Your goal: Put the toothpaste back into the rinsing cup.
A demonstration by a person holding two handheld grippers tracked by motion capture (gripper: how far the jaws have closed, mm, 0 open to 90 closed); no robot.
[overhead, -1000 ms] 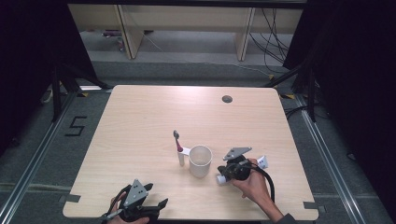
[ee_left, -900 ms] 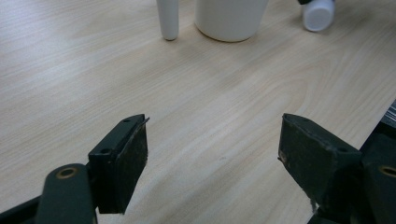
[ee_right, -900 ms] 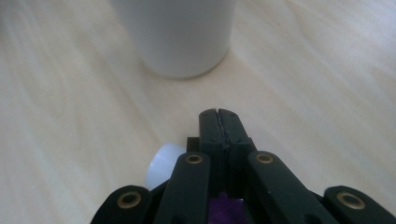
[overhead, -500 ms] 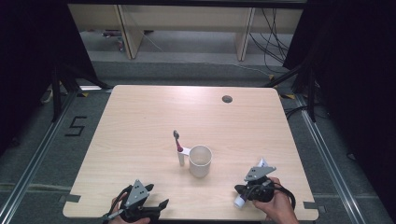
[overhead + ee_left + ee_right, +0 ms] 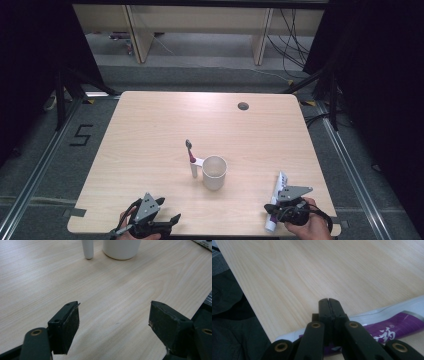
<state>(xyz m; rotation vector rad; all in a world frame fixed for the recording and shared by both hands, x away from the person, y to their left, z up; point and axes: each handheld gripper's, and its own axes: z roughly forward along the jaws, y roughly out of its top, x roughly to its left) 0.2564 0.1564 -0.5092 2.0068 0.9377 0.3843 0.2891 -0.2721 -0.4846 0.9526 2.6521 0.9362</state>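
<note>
Your right tongs (image 5: 283,212) have pulled back from beside the cup (image 5: 214,172) to the lower right table (image 5: 150,130) edge, closed empty over the toothpaste tube (image 5: 276,206), while your left tongs (image 5: 165,222) stay wide.

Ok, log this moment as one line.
left hand-held gripper: open, near edge | right hand-held gripper: shut, over tube | cup, toothbrush: mid-table
</note>
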